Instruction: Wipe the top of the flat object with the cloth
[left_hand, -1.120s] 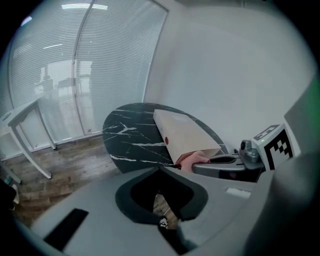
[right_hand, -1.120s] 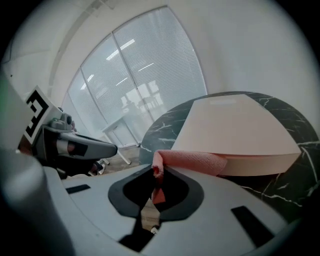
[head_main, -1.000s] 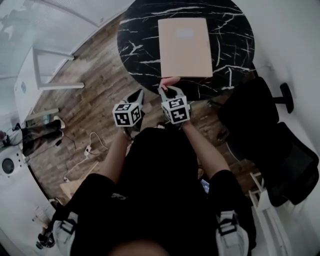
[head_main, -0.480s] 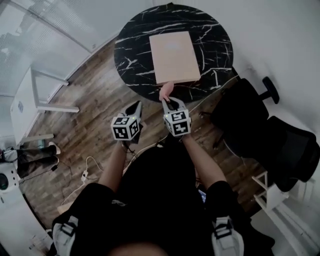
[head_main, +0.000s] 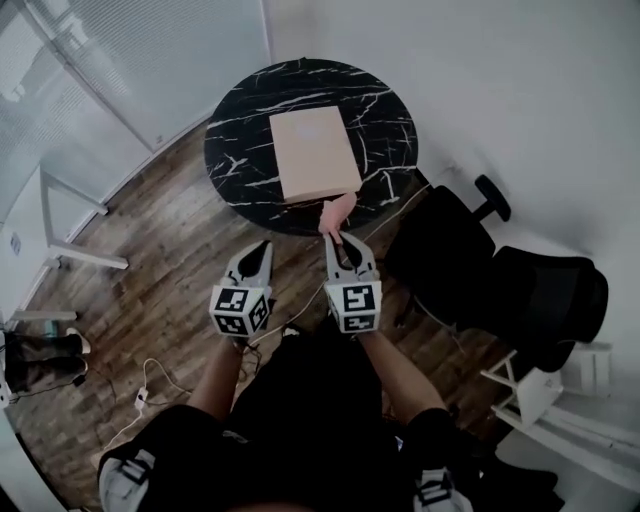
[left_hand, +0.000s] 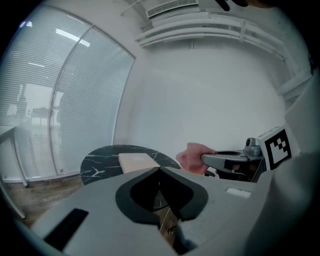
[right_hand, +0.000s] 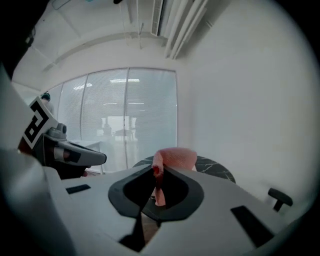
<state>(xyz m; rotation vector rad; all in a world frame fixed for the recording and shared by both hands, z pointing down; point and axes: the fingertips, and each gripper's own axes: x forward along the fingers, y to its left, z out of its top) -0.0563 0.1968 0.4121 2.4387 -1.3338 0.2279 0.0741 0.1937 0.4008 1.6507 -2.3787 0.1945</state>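
A tan flat board (head_main: 312, 153) lies on a round black marble table (head_main: 235, 150) at the top of the head view. My right gripper (head_main: 335, 238) is shut on a pink cloth (head_main: 337, 214), held in the air short of the table's near edge. The cloth (right_hand: 172, 157) bulges past the jaw tips in the right gripper view. My left gripper (head_main: 259, 249) hangs beside it over the wooden floor, shut with nothing in it. In the left gripper view the board (left_hand: 139, 161), the table (left_hand: 102, 162) and the cloth (left_hand: 192, 157) lie ahead.
Black office chairs (head_main: 455, 255) stand right of the table, close to my right arm. A white desk frame (head_main: 55, 240) is at the left. Cables (head_main: 160, 375) lie on the wooden floor. A glass wall with blinds (head_main: 120, 60) stands behind the table.
The table and board have receded up the head view as I stepped back. Both grippers sit lower in the frame, farther from the table's edge, the cloth still held.
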